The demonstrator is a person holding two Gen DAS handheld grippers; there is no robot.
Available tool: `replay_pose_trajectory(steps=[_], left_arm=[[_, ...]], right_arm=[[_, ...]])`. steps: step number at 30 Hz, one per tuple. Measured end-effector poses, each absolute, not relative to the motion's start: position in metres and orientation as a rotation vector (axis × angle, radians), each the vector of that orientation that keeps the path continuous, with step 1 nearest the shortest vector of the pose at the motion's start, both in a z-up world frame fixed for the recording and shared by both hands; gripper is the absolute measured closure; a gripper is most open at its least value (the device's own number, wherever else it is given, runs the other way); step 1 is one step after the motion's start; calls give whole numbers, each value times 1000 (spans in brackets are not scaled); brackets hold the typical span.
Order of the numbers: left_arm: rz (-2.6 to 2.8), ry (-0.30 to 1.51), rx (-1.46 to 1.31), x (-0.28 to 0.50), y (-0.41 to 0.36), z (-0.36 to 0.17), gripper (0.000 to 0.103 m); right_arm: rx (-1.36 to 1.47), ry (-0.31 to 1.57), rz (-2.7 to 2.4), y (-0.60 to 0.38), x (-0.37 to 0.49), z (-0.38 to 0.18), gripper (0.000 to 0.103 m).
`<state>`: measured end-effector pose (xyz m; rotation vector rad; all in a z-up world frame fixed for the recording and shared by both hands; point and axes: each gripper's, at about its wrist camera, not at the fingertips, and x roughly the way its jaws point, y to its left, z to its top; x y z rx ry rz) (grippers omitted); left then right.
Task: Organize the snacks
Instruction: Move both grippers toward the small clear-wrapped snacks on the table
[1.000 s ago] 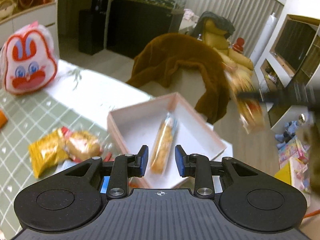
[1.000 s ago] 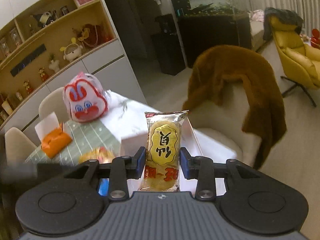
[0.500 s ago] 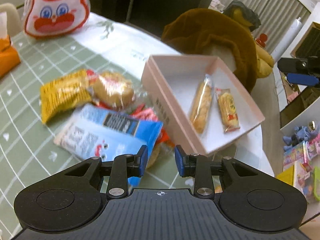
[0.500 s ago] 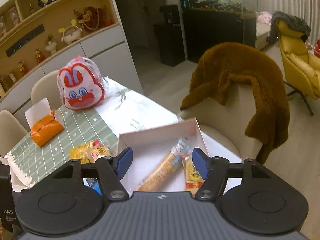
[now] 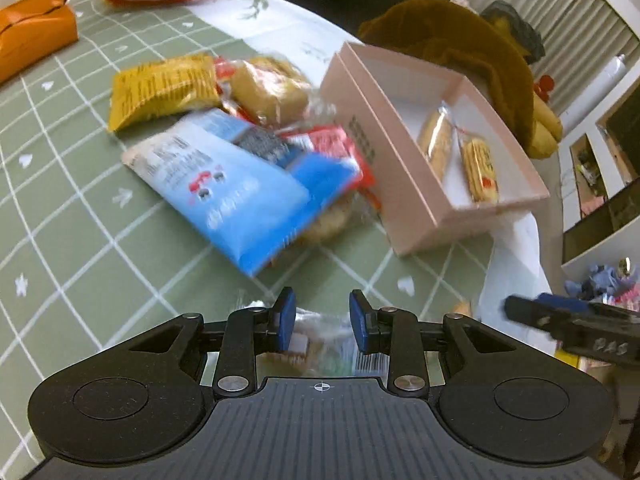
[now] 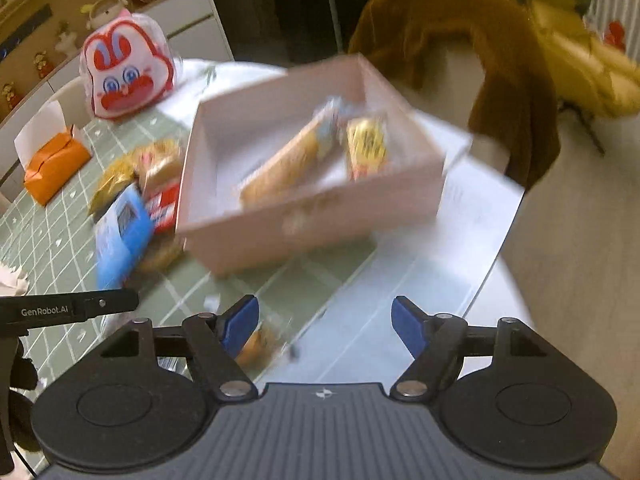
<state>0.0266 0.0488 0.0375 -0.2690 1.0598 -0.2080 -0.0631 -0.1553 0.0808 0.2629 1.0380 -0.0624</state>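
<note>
Box (image 5: 424, 200): pink, right of centre, two snack packs inside.
Blue packet (image 5: 240, 184): centre, on bench (image 5: 60, 208).
Left gripper (image 5: 322, 316): fingers released, empty.
Right gripper (image 6: 325, 322): fingers just opening, nothing between them.

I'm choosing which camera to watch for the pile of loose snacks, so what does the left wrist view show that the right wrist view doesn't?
Only the left wrist view shows the yellow packet in full, the blue pack's printed face and a clear wrapper between the left gripper fingers. Only the right wrist view shows the whole rabbit bag, the shelves and the right gripper open, with nothing between its fingers. Both show the pink box holding two snacks, the orange tissue box and the brown throw.
</note>
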Motion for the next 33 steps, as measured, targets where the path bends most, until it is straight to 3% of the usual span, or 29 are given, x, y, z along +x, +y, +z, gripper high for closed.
replay_pose_trajectory(steps=[9,16,26,33], left_arm=[[-92,1098,-190,-4,45,47,70],[-54,1198,-287,-12,52,33,70],[8,1049,-387,14,66,30,69],[-37,1046,-361,8,64,32,68]], right_arm=[[189,1059,14,-129,-62,76,29],[218,1115,14,-127,-57,56,28],[165,1071,20,-120,-62,58,27],[111,1051,93,-98,-52,57,27]])
